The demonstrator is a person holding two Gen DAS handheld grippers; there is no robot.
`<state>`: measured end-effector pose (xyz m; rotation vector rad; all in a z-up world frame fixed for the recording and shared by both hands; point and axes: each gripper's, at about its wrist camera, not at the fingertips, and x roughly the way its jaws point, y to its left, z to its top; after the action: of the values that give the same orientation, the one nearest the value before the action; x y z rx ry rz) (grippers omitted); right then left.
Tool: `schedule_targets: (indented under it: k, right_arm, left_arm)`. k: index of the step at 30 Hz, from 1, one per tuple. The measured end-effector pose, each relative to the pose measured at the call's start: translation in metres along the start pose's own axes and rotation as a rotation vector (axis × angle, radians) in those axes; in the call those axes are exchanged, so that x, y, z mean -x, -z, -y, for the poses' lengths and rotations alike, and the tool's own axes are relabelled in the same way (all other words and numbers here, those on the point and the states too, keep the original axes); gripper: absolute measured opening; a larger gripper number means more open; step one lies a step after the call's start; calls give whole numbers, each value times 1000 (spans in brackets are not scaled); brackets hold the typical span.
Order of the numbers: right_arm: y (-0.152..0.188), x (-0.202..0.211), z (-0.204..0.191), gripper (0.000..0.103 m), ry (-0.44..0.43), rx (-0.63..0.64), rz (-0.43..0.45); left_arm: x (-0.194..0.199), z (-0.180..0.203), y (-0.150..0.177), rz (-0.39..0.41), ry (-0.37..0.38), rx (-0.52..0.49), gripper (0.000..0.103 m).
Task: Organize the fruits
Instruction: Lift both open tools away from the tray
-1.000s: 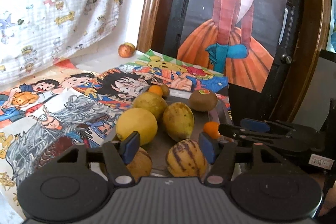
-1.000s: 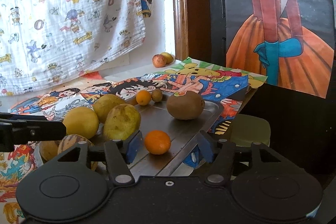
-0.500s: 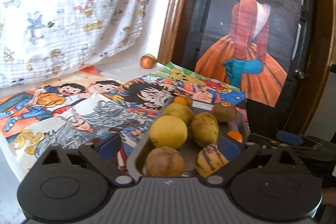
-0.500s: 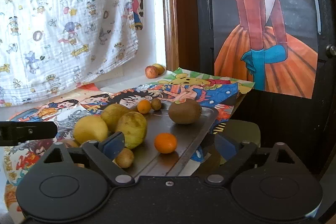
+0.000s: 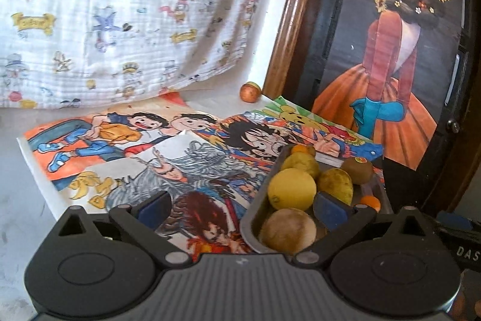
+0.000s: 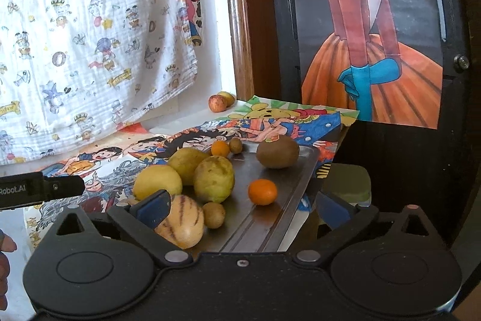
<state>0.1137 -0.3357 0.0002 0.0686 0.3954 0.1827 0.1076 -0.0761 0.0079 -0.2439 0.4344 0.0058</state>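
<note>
A metal tray (image 6: 282,215) lies on cartoon posters and carries several fruits: a lemon (image 6: 156,181), a greenish fruit (image 6: 213,178), a kiwi (image 6: 278,151), a mandarin (image 6: 262,191) and a striped melon (image 6: 180,226). My right gripper (image 6: 242,209) is at the tray's near end with its jaws opening. The striped melon and a small brown fruit (image 6: 213,214) lie between its fingers, unpressed. My left gripper (image 5: 240,209) is at the tray's left corner (image 5: 252,218), its jaws also opening. A round brown fruit (image 5: 287,227) sits inside them, not gripped.
A red apple (image 6: 217,103) and a yellow fruit (image 6: 227,97) rest by the wall at the back. Patterned cloth (image 5: 105,20) hangs on the left; a dark door with a painted poster (image 6: 369,50) stands on the right. The posters (image 5: 135,146) cover the table left of the tray.
Both grippers have drawn back from the tray and their jaws have spread wide. The left view has swung left, so the tray now sits to its right.
</note>
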Motion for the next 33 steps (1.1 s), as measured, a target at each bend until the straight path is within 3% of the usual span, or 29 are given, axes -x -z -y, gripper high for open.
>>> schedule_targets:
  k: [15, 33]
  right_arm:
    - [18, 29, -45, 102, 41, -40, -7]
    - [46, 62, -68, 102, 118, 40, 99]
  left_arm:
    - [15, -31, 5, 0, -13, 0, 102]
    - [41, -56, 23, 43, -39, -65, 103]
